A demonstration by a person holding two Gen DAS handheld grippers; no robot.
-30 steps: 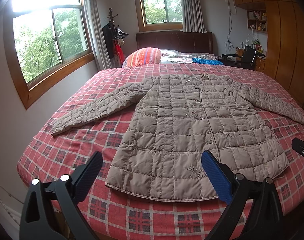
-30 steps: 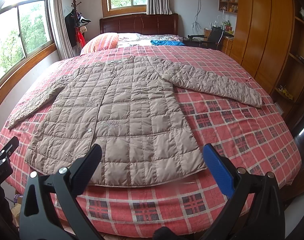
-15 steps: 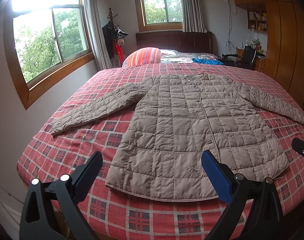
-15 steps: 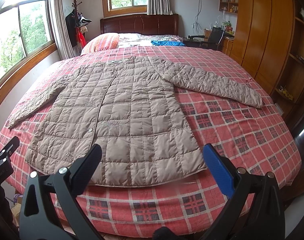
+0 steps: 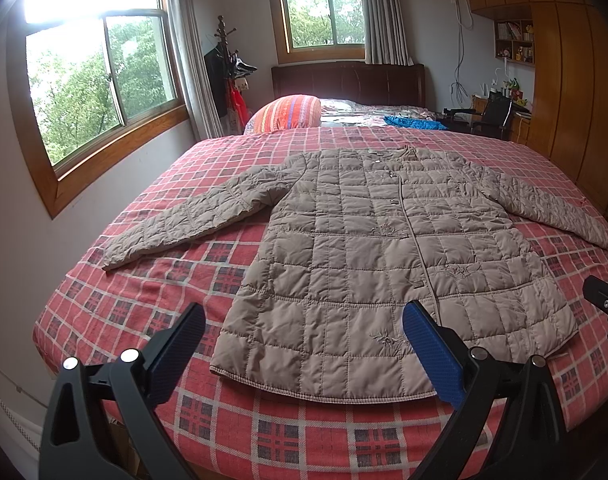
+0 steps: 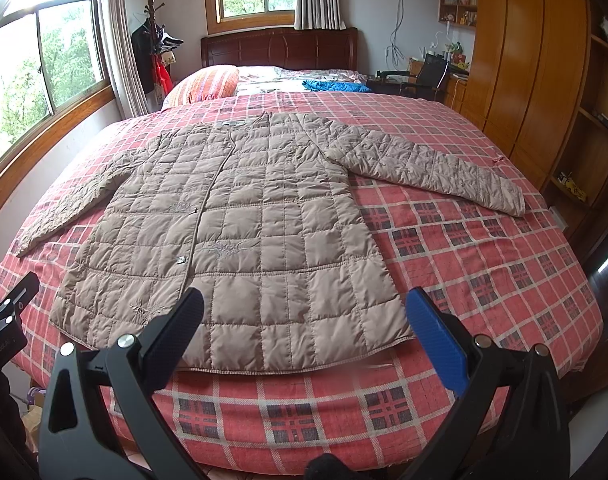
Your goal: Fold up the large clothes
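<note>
A beige quilted jacket (image 5: pixel 388 248) (image 6: pixel 239 236) lies flat and buttoned on a bed with a red plaid cover (image 5: pixel 143 300) (image 6: pixel 484 264), both sleeves spread out to the sides. Its hem faces me near the foot of the bed. My left gripper (image 5: pixel 304 344) hovers open just short of the hem's left half, nothing between its fingers. My right gripper (image 6: pixel 304 328) is open too, held before the hem's right half and apart from the cloth.
A striped orange pillow (image 5: pixel 287 112) and blue cloth (image 5: pixel 412 122) lie at the head of the bed. Windows and a coat rack (image 5: pixel 227 76) stand on the left. Wooden wardrobes (image 6: pixel 536 64) and a desk chair (image 6: pixel 428 76) line the right.
</note>
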